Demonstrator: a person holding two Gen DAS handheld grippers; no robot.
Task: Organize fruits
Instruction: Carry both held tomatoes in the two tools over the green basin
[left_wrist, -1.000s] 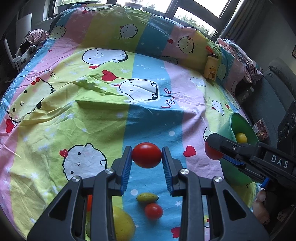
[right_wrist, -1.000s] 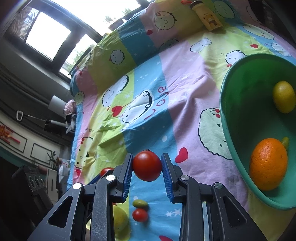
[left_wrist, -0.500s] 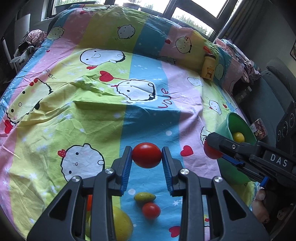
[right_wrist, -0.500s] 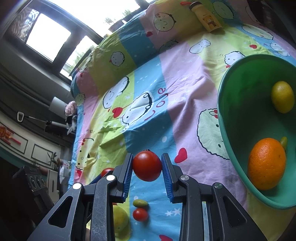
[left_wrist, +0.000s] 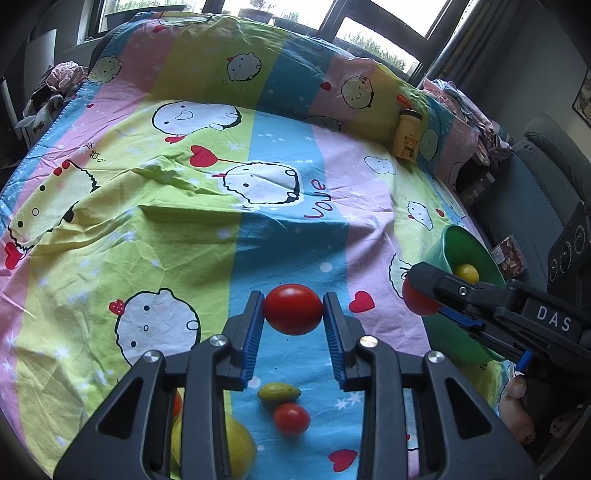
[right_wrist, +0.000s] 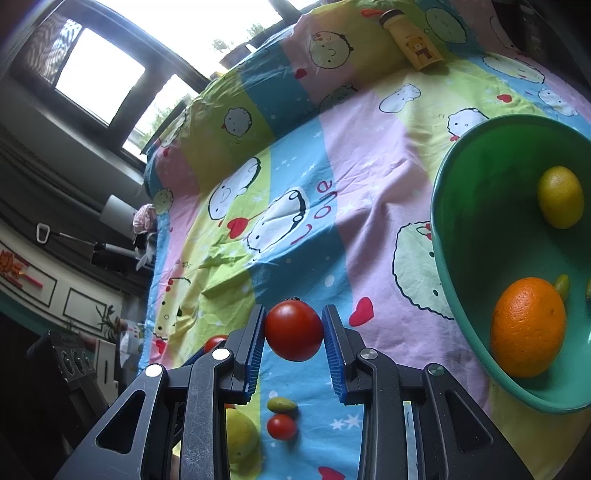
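My left gripper (left_wrist: 293, 314) is shut on a red tomato (left_wrist: 293, 309), held above the patterned bedsheet (left_wrist: 184, 229). My right gripper (right_wrist: 293, 330) is shut on another red tomato (right_wrist: 294, 329); the left wrist view shows it at the right beside the green bowl (left_wrist: 476, 254). The green bowl (right_wrist: 480, 236) holds an orange (right_wrist: 528, 326), a yellow lemon (right_wrist: 560, 196) and small green fruits. Below both grippers on the sheet lie a small green fruit (left_wrist: 279, 392), a small red tomato (left_wrist: 291, 419) and a yellow lemon (left_wrist: 238, 446).
A yellow bottle with a bear picture (left_wrist: 407, 137) stands by the raised bedding at the far right. Dark furniture (left_wrist: 543, 192) borders the bed's right edge. A person's toes (left_wrist: 517, 413) show at the lower right. Windows (right_wrist: 99, 77) run behind the bed.
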